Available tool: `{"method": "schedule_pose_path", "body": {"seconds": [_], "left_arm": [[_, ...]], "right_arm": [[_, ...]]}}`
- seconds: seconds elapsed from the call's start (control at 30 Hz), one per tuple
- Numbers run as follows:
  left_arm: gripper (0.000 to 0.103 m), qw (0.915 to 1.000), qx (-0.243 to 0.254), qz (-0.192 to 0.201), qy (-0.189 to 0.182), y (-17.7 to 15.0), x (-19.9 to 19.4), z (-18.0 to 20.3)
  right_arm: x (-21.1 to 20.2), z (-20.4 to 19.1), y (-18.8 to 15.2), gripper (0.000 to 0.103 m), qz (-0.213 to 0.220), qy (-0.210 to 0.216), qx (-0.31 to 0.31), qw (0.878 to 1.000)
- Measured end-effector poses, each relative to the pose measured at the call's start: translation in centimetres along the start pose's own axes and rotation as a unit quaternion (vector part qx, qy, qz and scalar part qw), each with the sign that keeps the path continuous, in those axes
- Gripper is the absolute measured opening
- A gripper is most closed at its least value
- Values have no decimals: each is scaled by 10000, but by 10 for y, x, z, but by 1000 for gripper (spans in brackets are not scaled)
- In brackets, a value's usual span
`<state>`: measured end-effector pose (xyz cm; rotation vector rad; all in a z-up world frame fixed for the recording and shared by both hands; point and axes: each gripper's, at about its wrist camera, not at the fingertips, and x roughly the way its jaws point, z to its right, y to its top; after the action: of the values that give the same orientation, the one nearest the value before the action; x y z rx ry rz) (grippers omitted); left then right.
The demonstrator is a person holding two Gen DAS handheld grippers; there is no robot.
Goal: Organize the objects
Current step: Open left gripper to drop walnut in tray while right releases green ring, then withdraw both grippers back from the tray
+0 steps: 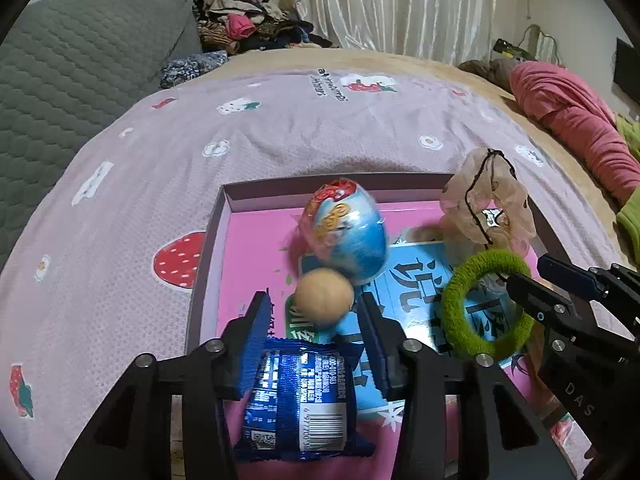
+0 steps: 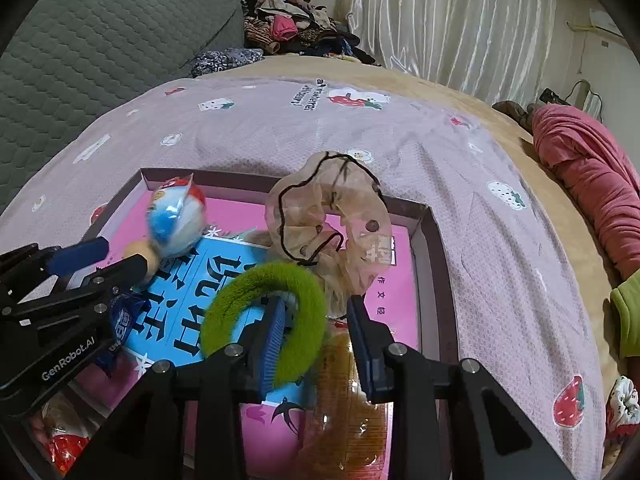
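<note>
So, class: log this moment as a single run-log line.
left tool: open, blue snack packet between fingers | right tool: open, one finger through green hair ring | both over pink box on bed

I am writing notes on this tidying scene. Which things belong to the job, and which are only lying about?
Job:
- box
- blue snack packet, between the left gripper fingers
- green hair ring, on a right gripper finger
- egg toy
- beige scrunchie
- tan ball

Lying about:
- clothes pile
- pink blanket
</note>
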<state>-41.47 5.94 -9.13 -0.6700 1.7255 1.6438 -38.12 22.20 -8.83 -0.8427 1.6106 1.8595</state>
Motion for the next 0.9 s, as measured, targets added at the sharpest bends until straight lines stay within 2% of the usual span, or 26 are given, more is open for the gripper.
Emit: {"method": "schedule_pose_path", "body": {"seconds": [0.17, 0.23, 0.27, 0.3, 0.4, 0.53, 0.67, 0.8, 0.9], "left_arm": [[47, 10000, -29, 60, -28, 1, -5, -1], [52, 9999, -43, 95, -42, 2, -8, -1], [57, 9999, -49, 106, -42, 2, -9, -2], [59, 9999, -59, 130, -42, 2, -10, -2], [59, 9999, -60, 140, -15, 3, -11, -3], [60, 9999, -53, 152, 11, 3, -14, -4], [74, 9996, -23, 229, 146, 4, -19, -4], [75, 9995, -36, 272, 159, 5, -26, -7], [76, 9993, -36, 330, 197, 5, -32, -8]], "right_arm": [[-6, -2, 0, 35, 61, -31, -45, 10000], [-8, -1, 0, 42, 104, -36, -40, 9999], [-10, -1, 1, 43, 117, -42, -35, 9999], [-12, 0, 1, 43, 145, -49, -30, 9999], [-15, 1, 2, 44, 198, -64, -8, 9998], [-19, 2, 4, 52, 267, -115, 3, 9996], [-23, 2, 5, 54, 322, -148, -24, 9994], [-29, 4, 4, 63, 359, -156, -28, 9992], [-35, 6, 4, 64, 392, -220, -19, 9990]]}}
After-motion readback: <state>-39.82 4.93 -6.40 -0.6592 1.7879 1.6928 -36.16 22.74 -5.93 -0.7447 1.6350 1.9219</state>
